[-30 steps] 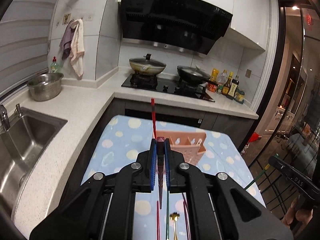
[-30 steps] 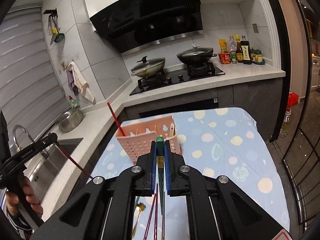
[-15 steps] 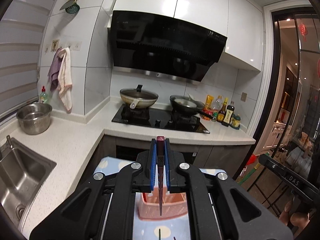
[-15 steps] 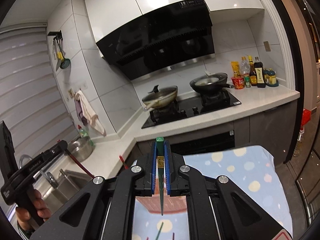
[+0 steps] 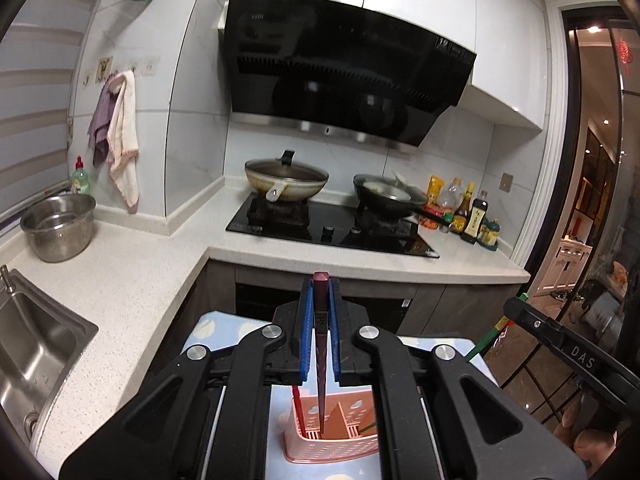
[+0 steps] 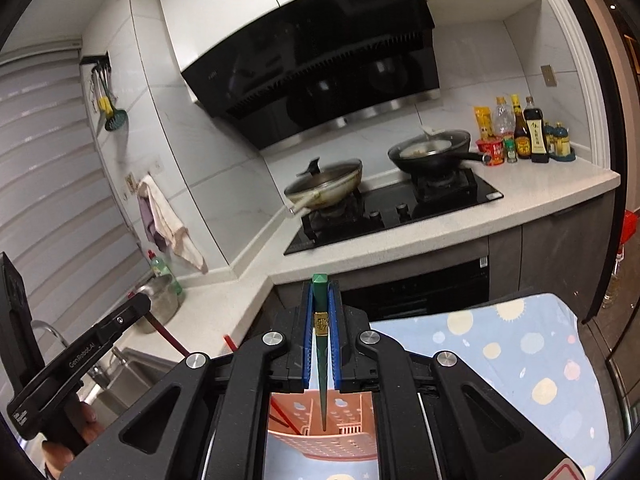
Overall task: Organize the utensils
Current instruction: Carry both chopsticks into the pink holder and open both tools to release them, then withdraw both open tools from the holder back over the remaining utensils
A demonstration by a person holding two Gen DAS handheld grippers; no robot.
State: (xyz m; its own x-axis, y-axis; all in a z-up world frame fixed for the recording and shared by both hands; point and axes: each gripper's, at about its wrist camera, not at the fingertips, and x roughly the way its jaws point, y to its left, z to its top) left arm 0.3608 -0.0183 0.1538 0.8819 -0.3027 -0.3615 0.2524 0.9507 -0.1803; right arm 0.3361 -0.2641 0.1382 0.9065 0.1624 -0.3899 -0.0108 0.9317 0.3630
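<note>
My left gripper (image 5: 319, 292) is shut on a dark red chopstick (image 5: 320, 360) whose thin tip hangs down into a pink slotted basket (image 5: 328, 454); another red chopstick (image 5: 297, 412) leans in its left compartment. My right gripper (image 6: 320, 292) is shut on a green chopstick (image 6: 321, 364) with a gold band, its tip just above the same basket (image 6: 336, 446). In the right wrist view the left gripper (image 6: 132, 312) shows at the left, a hand on its handle. The left wrist view shows the right tool (image 5: 568, 350) and its green chopstick (image 5: 486, 344).
The basket stands on a table with a blue spotted cloth (image 6: 520, 352). Behind it runs a white L-shaped counter (image 5: 132, 280) with a sink (image 5: 32, 352), a steel bowl (image 5: 58, 226), a hob with two pans (image 5: 286, 184) and sauce bottles (image 6: 528, 132). A doorway opens right.
Both grippers moved forward over the table and rose a little. The basket, which lay ahead of the fingers, now sits right under them with both chopstick tips over it.
</note>
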